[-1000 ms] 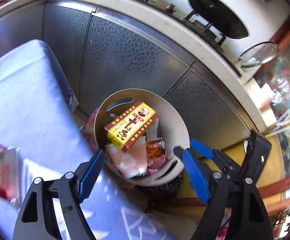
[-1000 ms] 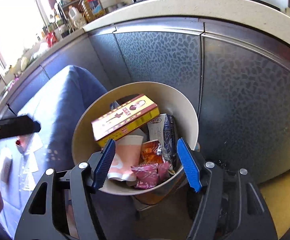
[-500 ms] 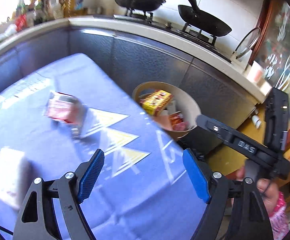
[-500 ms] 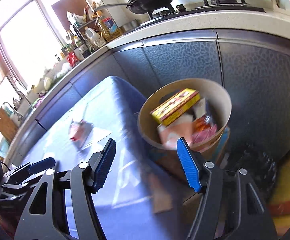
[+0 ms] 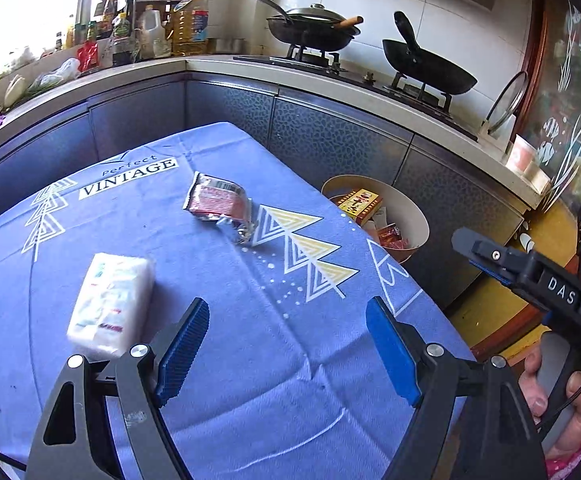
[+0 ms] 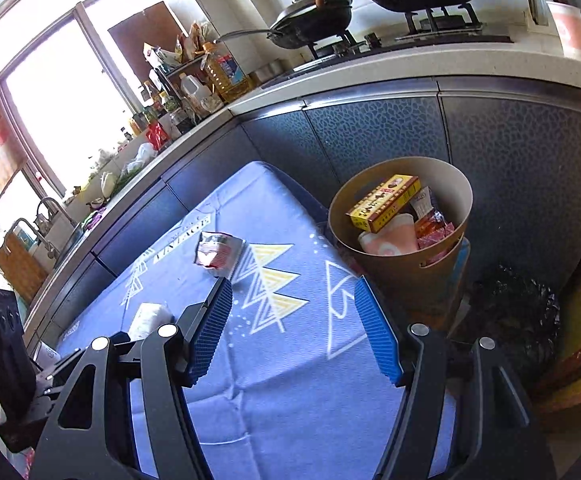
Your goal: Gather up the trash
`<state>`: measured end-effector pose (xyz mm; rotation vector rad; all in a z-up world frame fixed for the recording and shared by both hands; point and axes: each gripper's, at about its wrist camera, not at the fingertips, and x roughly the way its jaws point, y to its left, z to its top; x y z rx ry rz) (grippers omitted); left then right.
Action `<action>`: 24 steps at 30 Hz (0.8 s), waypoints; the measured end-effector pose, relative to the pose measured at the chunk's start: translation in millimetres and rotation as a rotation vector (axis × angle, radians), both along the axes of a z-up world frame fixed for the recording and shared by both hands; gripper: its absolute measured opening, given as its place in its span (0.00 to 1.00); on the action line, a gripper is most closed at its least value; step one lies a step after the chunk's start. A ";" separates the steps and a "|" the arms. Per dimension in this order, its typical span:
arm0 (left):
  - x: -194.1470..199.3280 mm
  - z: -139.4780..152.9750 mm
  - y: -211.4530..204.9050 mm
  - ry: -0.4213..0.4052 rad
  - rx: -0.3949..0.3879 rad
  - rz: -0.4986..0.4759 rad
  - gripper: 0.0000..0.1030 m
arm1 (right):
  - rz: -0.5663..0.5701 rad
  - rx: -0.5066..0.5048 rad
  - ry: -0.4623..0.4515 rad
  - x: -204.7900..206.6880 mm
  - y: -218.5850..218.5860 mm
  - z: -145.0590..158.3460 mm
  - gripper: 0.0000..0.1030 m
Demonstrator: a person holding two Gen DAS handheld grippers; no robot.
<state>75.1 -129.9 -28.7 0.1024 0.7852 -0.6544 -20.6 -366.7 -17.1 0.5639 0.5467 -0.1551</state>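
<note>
1. Both tools are spread and carry nothing: the left tool has bare blue pads with only cloth showing between them, and the right tool is likewise parted over the blue cloth.
2. Trash left on the tabletop looks to be the crumpled red-and-silver wrapper. It lies toward the far side, roughly in the middle, well apart from either tool.
3. From the left tool the wrapper sits ahead and a little to the left. From the right tool, which comes in at the near right edge, it is farther off and well to the left.
4. My judgement: the left tool is the nearer and better lined up, so the pick falls to it.
5. Seen from the left wrist, the wrapper's long axis runs roughly left to right, with its torn silver end pointing right toward the bin. A pinch across the short, near-to-far width seems the natural one.
6. A white tissue pack lies near the left tool, just left of its left finger. Whether it counts as trash I cannot tell.
7. Off the tabletop's far right corner, on the floor, stands the beige bin, already holding a yellow box and other packets, so a carry would go rightward.
</note>
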 end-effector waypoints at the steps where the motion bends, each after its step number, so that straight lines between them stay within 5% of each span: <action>1: -1.0 1.0 4.6 -0.001 -0.007 0.002 0.78 | 0.002 0.002 -0.002 1.6 2.1 1.8 0.62; 24: -6.7 -3.4 29.8 0.010 -0.025 -0.008 0.82 | -0.073 0.029 0.017 3.0 11.9 1.6 0.72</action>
